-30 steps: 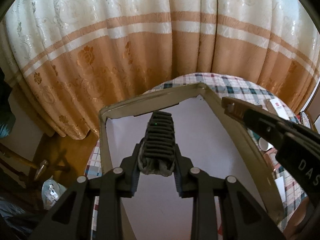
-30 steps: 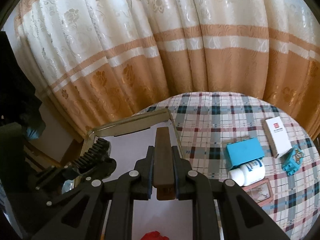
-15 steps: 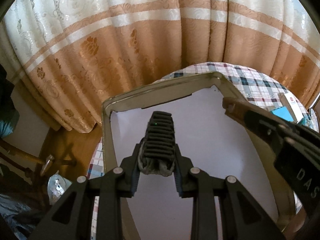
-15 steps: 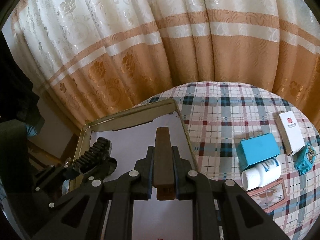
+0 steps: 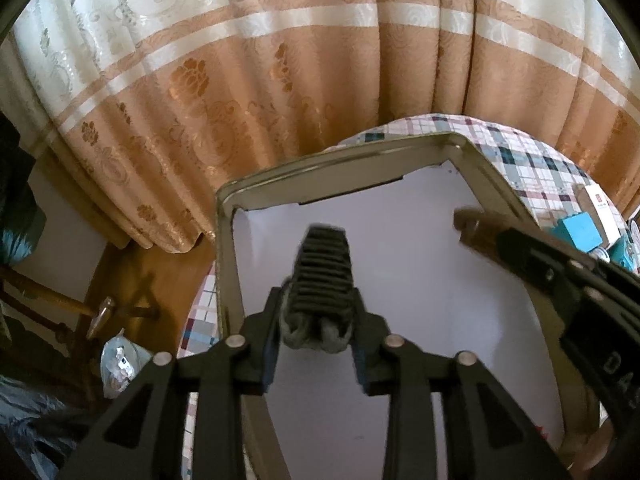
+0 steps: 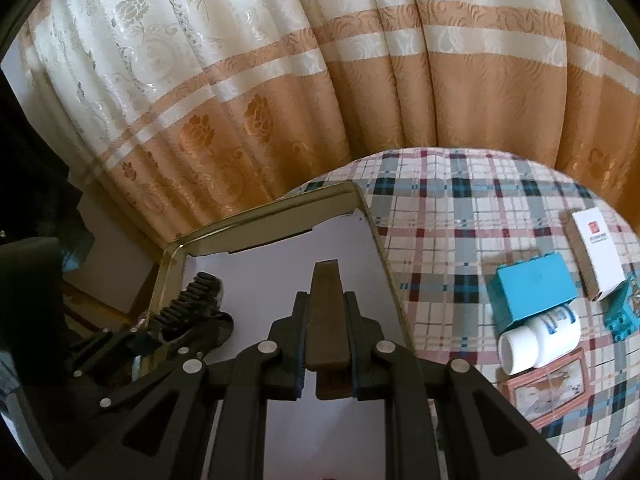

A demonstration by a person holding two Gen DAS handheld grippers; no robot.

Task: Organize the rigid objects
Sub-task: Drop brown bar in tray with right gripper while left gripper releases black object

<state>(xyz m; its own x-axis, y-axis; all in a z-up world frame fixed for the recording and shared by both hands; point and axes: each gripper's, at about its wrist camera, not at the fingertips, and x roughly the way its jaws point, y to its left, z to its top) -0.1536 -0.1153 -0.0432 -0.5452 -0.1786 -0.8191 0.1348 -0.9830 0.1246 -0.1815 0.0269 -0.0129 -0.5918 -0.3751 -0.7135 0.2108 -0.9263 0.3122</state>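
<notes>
My left gripper (image 5: 316,316) is shut on a black ribbed object (image 5: 322,268) and holds it over the white floor of a metal tray (image 5: 280,180). My right gripper (image 6: 326,320) is shut on a dark brown wooden block (image 6: 327,312), also above the tray (image 6: 260,220). In the left wrist view the right gripper with its brown block (image 5: 476,228) reaches in from the right. In the right wrist view the left gripper with the ribbed object (image 6: 188,304) shows at the tray's left side.
On the plaid tablecloth (image 6: 460,208) right of the tray lie a teal box (image 6: 532,292), a white bottle (image 6: 540,338), a white carton (image 6: 596,248), a teal toy block (image 6: 622,312) and a framed picture (image 6: 548,388). A curtain (image 6: 360,80) hangs behind.
Both grippers have moved forward and lower over the tray, still holding their objects. The tray's far rim sits lower and closer in both views.
</notes>
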